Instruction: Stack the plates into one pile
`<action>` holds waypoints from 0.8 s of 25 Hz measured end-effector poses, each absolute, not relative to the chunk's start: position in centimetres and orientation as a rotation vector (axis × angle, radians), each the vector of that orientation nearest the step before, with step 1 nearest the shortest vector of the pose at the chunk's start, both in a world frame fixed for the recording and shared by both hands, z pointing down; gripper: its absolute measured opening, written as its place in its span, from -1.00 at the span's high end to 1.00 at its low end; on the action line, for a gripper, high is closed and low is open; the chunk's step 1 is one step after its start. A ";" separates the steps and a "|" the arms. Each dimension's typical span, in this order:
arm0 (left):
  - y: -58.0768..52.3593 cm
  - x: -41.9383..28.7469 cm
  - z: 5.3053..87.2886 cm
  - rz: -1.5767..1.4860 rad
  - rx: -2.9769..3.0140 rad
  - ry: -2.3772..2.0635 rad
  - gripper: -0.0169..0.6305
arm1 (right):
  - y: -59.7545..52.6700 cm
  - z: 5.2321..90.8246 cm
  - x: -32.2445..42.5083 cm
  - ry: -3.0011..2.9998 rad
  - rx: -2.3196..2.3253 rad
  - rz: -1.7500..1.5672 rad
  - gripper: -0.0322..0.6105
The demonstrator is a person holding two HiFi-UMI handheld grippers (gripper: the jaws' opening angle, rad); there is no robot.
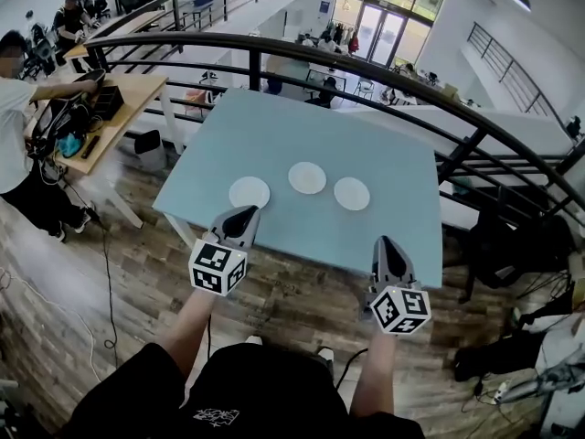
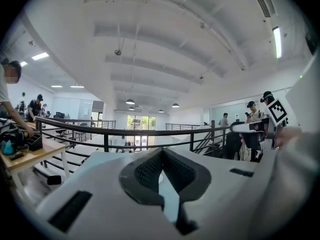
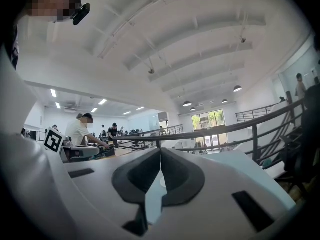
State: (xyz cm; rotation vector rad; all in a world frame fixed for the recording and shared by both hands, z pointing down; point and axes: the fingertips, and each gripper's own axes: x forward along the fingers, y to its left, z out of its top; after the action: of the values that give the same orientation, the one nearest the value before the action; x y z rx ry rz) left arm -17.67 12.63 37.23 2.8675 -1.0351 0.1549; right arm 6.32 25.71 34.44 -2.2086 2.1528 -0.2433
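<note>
Three white plates lie apart in a row on the light blue table (image 1: 274, 135): a left plate (image 1: 249, 191), a middle plate (image 1: 307, 177) and a right plate (image 1: 352, 193). My left gripper (image 1: 248, 211) is shut and empty, its tip over the table's near edge just short of the left plate. My right gripper (image 1: 383, 241) is shut and empty, near the table's front edge below and right of the right plate. In the left gripper view the left gripper (image 2: 161, 151) has its jaws meeting at the tip. The right gripper (image 3: 160, 150) looks the same in the right gripper view.
A black curved railing (image 1: 366, 67) runs just behind the table. At the left stands a wooden desk (image 1: 119, 108) with gear on it, and a person (image 1: 18, 144) beside it. Cables and dark bags (image 1: 512, 346) lie on the wood floor at the right.
</note>
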 end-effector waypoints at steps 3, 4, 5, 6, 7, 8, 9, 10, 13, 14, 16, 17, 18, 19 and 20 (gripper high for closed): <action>11.7 -19.4 37.9 0.163 2.870 -1.005 0.92 | 25.1 35.0 4.8 2.128 -2.240 -0.253 0.88; 11.4 -20.0 38.0 0.165 2.868 -0.998 0.92 | 24.8 35.1 4.2 2.121 -2.246 -0.258 0.88; 11.2 -20.6 38.2 0.165 2.866 -0.992 0.92 | 24.6 35.2 3.7 2.117 -2.249 -0.262 0.88; 10.9 -21.1 38.2 0.162 2.865 -0.987 0.92 | 24.5 35.1 3.1 2.114 -2.249 -0.262 0.88; 10.7 -21.5 38.2 0.156 2.865 -0.982 0.92 | 24.3 35.0 2.6 2.114 -2.248 -0.261 0.88; 10.5 -21.8 38.1 0.148 2.864 -0.977 0.92 | 24.2 34.9 2.2 2.116 -2.248 -0.259 0.88; 10.4 -22.1 38.0 0.138 2.860 -0.971 0.92 | 24.0 34.8 1.8 2.119 -2.250 -0.258 0.88; 10.2 -22.4 37.9 0.129 2.856 -0.964 0.92 | 23.9 34.6 1.5 2.121 -2.254 -0.259 0.88; 9.7 -22.9 37.9 0.119 2.843 -0.943 0.92 | 23.3 34.6 0.8 2.126 -2.267 -0.275 0.88; 9.6 -22.9 38.1 0.123 2.840 -0.938 0.92 | 23.1 34.7 0.7 2.127 -2.272 -0.283 0.88; 9.5 -22.7 38.5 0.133 2.836 -0.936 0.92 | 22.7 35.1 0.9 2.129 -2.271 -0.296 0.88; 9.4 -22.6 38.7 0.137 2.835 -0.938 0.92 | 22.4 35.3 1.0 2.130 -2.266 -0.302 0.88; 9.4 -22.6 38.9 0.142 2.834 -0.943 0.92 | 22.2 35.6 1.0 2.134 -2.260 -0.309 0.88; 9.3 -22.7 39.0 0.147 2.832 -0.948 0.92 | 21.8 35.9 1.0 2.138 -2.253 -0.316 0.88; 9.1 -22.8 39.3 0.154 2.829 -0.953 0.92 | 21.5 36.2 0.9 2.142 -2.245 -0.323 0.88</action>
State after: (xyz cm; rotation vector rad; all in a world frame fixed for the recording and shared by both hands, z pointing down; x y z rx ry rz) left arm -22.80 9.09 39.27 2.8290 -0.9533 0.1536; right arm 0.90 21.46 36.18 -2.2453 2.1419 -0.3225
